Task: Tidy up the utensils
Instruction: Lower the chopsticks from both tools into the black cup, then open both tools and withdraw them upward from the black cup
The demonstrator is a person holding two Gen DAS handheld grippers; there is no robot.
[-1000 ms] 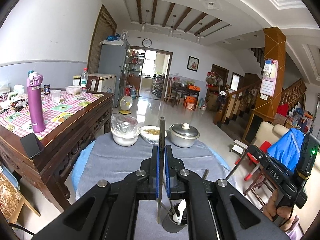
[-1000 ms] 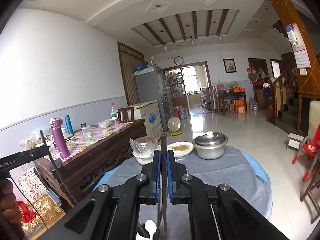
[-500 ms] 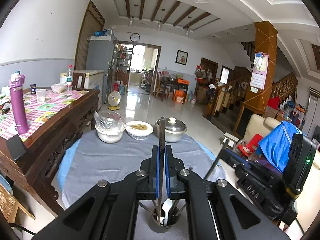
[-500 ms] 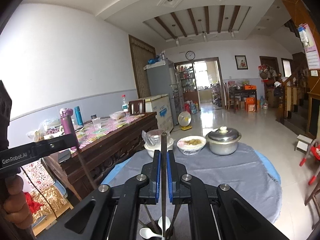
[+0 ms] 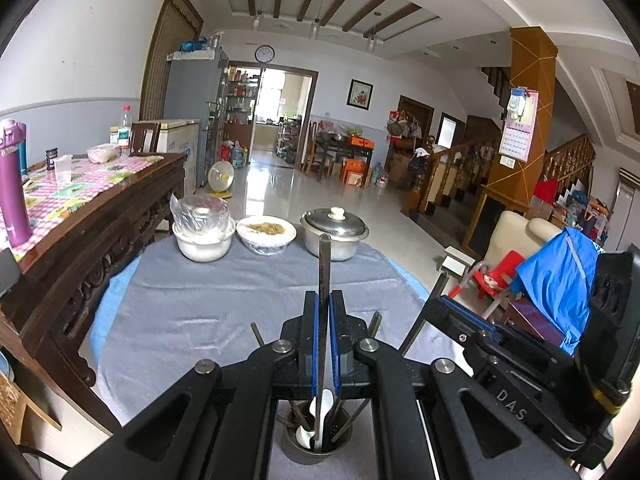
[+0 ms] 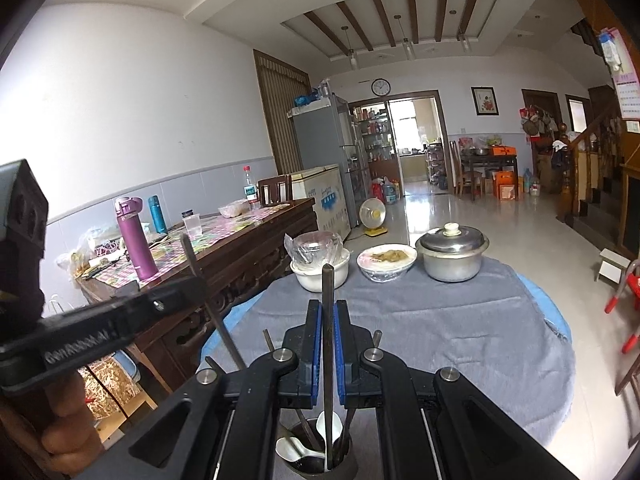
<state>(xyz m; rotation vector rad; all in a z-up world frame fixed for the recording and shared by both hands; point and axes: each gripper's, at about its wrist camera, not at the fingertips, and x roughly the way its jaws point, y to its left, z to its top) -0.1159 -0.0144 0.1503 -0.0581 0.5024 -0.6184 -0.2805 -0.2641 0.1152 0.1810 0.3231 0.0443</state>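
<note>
On a round table under a grey cloth (image 5: 240, 320), with a lidded pot (image 5: 334, 236) at its far edge, the left gripper (image 5: 325, 344) and right gripper (image 6: 328, 344) each clench an upright metal utensil over the near utensil holder (image 6: 320, 460).

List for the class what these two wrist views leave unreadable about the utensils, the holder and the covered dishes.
- Utensil holder: left wrist view, its base is cut off by the frame edge and the black jaws frame.
- Held utensil: right wrist view, its lower end vanishes among the spoons.
- Lidded pot: contents hidden by the lid.
- Plastic-wrapped bowl: contents blurred by crinkled wrap.
</note>
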